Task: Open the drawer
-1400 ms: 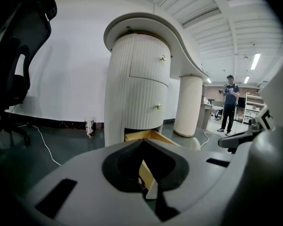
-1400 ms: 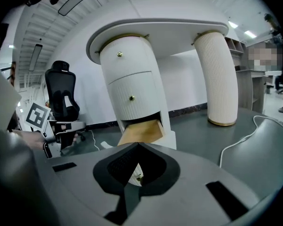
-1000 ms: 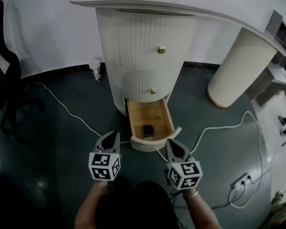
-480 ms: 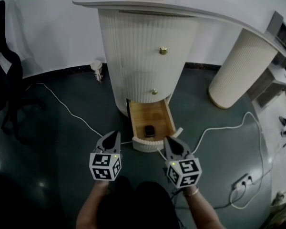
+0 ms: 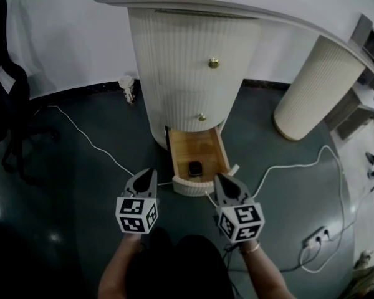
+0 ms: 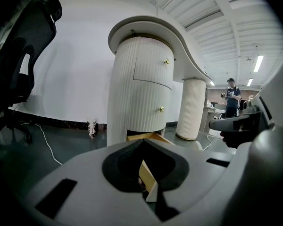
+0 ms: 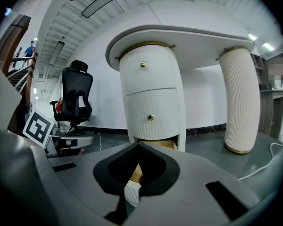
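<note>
The white fluted cabinet (image 5: 187, 55) has its bottom drawer (image 5: 198, 148) pulled out over the floor, showing a wooden inside. A small dark object (image 5: 195, 168) lies near the drawer front (image 5: 188, 187). Two brass knobs (image 5: 214, 62) (image 5: 202, 116) mark the shut drawers above. My left gripper (image 5: 151, 174) hangs just left of the drawer front, shut and empty. My right gripper (image 5: 219, 179) hangs just right of it, also shut and empty. Neither touches the drawer. In the left gripper view the drawer's wooden edge (image 6: 147, 177) shows past the shut left gripper (image 6: 152, 197). In the right gripper view the drawer (image 7: 161, 144) lies beyond the right gripper (image 7: 124, 200).
White cables (image 5: 87, 139) (image 5: 294, 166) run over the dark floor to a power strip (image 5: 316, 235). A black office chair (image 5: 5, 92) stands at the left, a small cup (image 5: 127, 90) by the wall, and a second fluted pillar (image 5: 311, 89) at the right. A person (image 6: 232, 97) stands far off.
The right gripper has rolled slightly. The drawer, the dark object and the left gripper stay where they were.
</note>
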A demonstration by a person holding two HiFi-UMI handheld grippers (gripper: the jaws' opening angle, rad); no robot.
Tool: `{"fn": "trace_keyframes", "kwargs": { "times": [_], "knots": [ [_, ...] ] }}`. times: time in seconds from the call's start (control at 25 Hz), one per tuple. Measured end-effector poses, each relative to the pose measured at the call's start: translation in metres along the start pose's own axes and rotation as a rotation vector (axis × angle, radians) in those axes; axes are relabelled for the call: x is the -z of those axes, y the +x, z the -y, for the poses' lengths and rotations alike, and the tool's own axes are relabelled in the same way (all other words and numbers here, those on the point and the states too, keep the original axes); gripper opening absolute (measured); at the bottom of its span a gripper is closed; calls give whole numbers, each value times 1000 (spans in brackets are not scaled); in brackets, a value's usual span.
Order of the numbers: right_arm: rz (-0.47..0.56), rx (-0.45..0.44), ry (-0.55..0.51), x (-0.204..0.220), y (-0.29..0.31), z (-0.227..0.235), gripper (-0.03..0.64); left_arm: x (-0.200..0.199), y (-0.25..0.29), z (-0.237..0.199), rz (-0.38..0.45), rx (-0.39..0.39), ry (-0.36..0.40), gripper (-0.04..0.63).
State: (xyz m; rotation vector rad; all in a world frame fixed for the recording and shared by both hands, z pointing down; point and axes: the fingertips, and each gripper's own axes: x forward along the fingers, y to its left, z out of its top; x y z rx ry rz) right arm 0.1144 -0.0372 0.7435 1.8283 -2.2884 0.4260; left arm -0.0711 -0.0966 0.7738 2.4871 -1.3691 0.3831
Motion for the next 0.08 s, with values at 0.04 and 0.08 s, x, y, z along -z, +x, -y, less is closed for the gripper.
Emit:
{"fn": "trace_keyframes", "kwargs": {
  "times": [0.04,0.08],
  "knots": [
    [2,-1,0,0,0,1,3,0,1,0,0,0,0,3],
    [3,-2,1,0,0,1,2,0,1,0,1,1,0,3]
  ]
}}
